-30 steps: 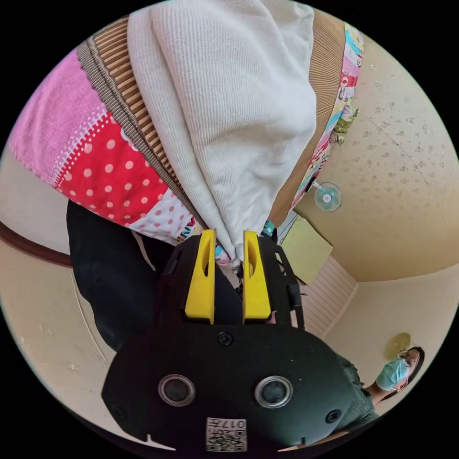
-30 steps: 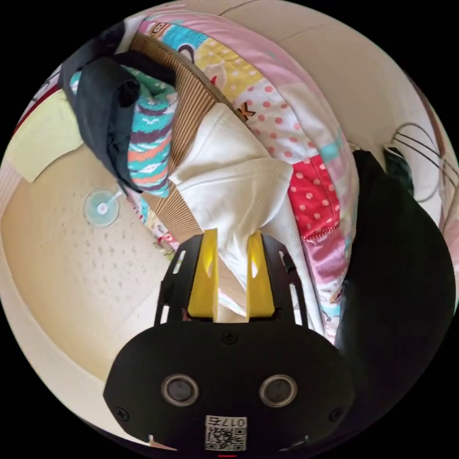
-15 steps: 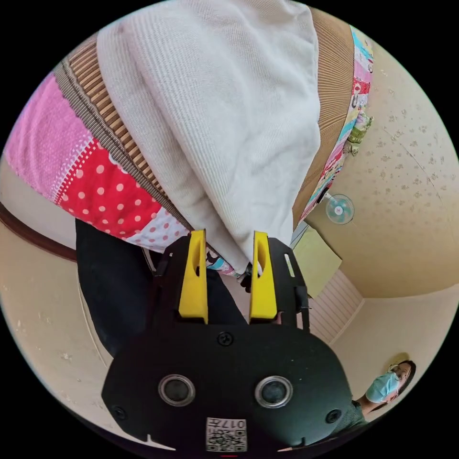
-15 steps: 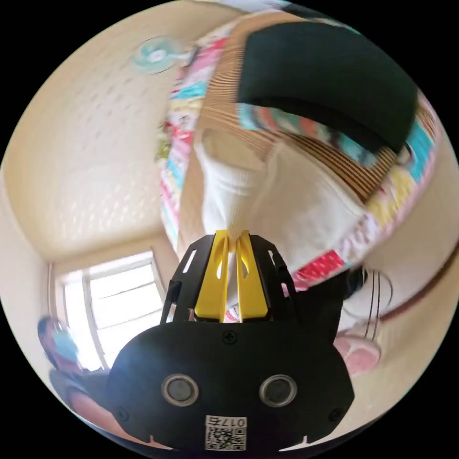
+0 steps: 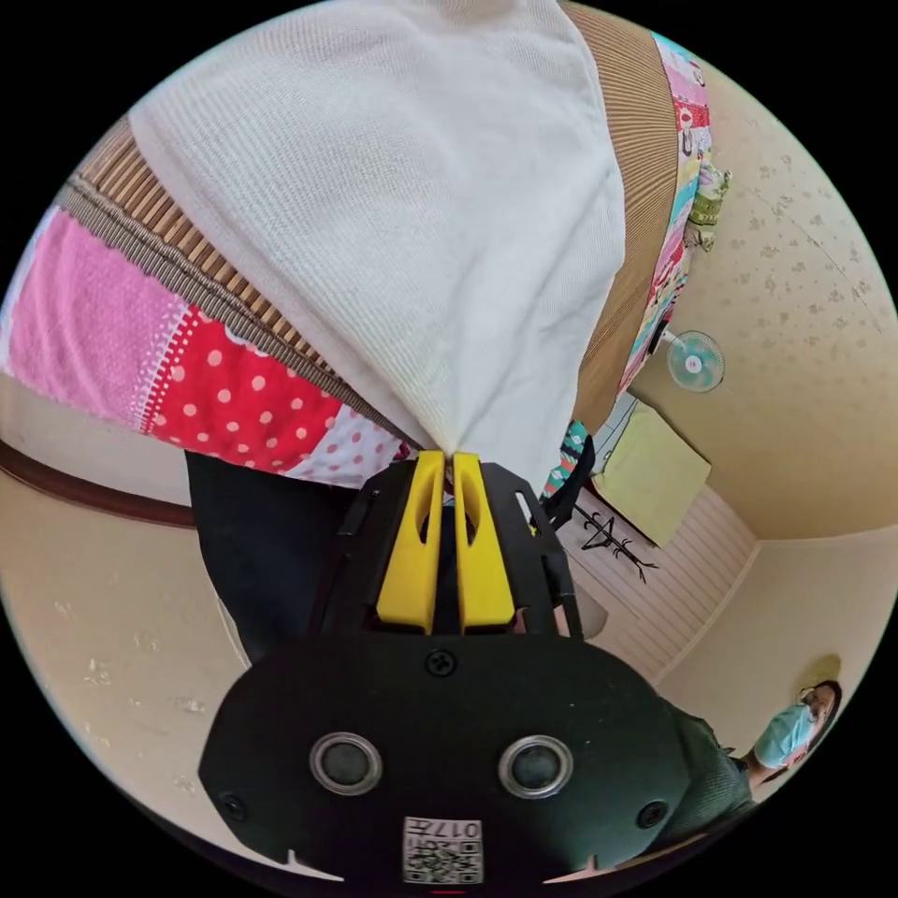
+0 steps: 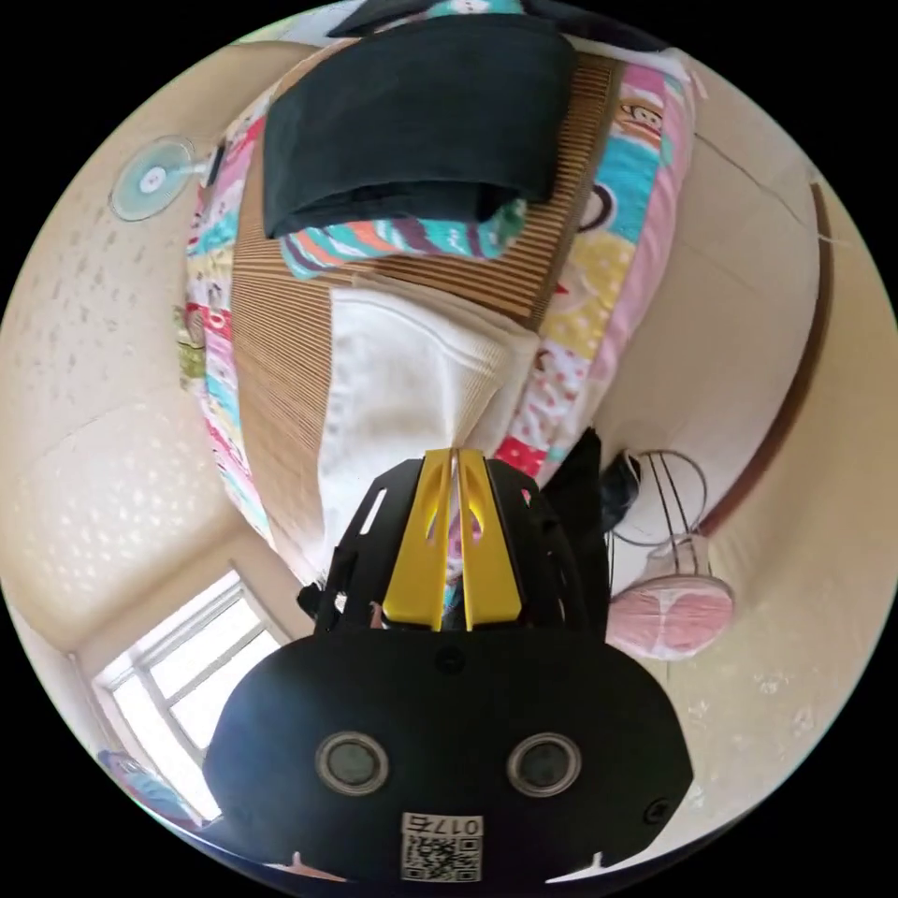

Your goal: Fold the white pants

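Two grippers: the left gripper (image 5: 446,460) and the right gripper (image 6: 455,456) each have their yellow fingers clenched on a pinch of white cloth, the tips nearly meeting.
Task's thing: the white pants (image 5: 393,215) spread just beyond the left fingers and lie on a striped woven mat (image 5: 192,267); in the right gripper view the white pants (image 6: 393,393) run away from the fingertips across the same mat (image 6: 271,327).
Bed: a patchwork quilt (image 5: 224,398) sits under the mat, to one side of the left fingers.
Beyond the pants: a dark folded garment (image 6: 412,112) on a teal patterned one (image 6: 393,238), well past the right fingers, apart from the white cloth.
Handling: ribbed knit, soft and limp (it tents up to each pinch point), light enough to lift by two corners; I judge it will sag between the grips and cling a little to the mat.
Where to hold: edges or corners, as now, keeping the cloth taut between the two so the fold lands flat.
Room: a person (image 5: 790,734) stands far off behind the left gripper.
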